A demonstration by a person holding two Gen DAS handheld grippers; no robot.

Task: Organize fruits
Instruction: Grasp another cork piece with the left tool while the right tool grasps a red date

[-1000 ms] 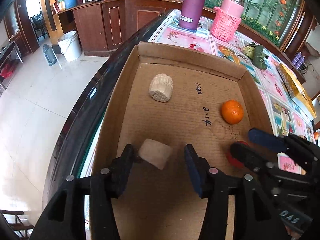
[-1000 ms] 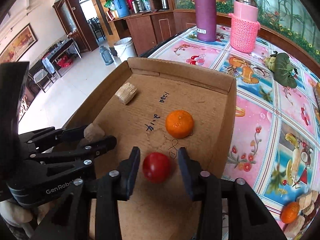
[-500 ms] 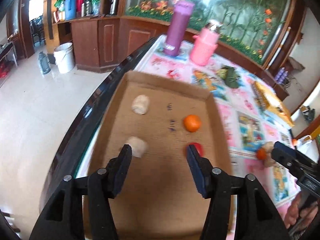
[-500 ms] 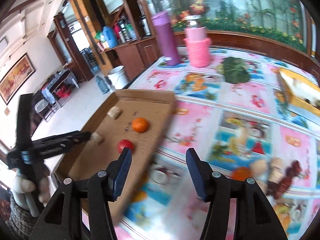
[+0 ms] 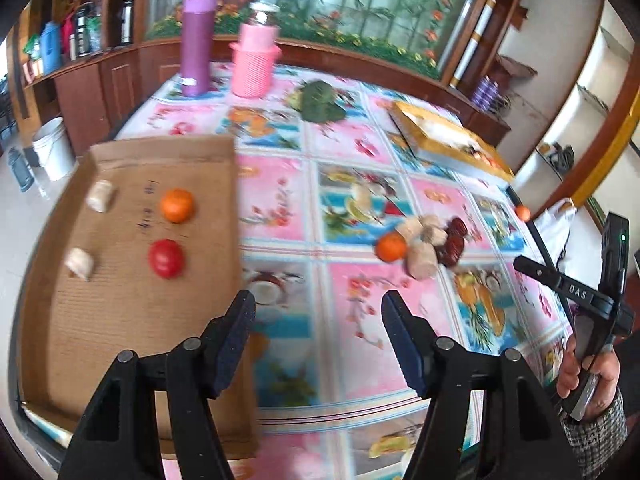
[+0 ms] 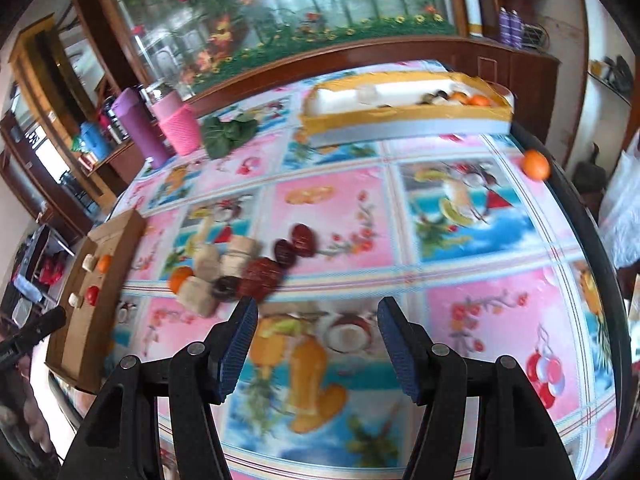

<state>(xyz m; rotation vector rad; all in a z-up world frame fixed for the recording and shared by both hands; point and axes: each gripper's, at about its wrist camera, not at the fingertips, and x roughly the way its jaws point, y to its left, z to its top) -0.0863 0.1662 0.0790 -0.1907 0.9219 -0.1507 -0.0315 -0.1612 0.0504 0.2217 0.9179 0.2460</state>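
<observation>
A cardboard tray lies on the table's left side and holds an orange, a red tomato and two pale chunks. A loose pile lies mid-table: an orange, pale chunks and dark red dates. The pile also shows in the right wrist view. My left gripper is open and empty above the table, right of the tray. My right gripper is open and empty, just short of the pile. A lone orange sits near the table's right edge.
A yellow-rimmed tray with several fruits stands at the back. A purple flask, a pink knitted flask and leafy greens stand at the far end. The flowered tablecloth covers the table.
Both grippers have let go of a pale chunk and the tomato in the cardboard tray, lifted away and swung right, now facing the loose pile.
</observation>
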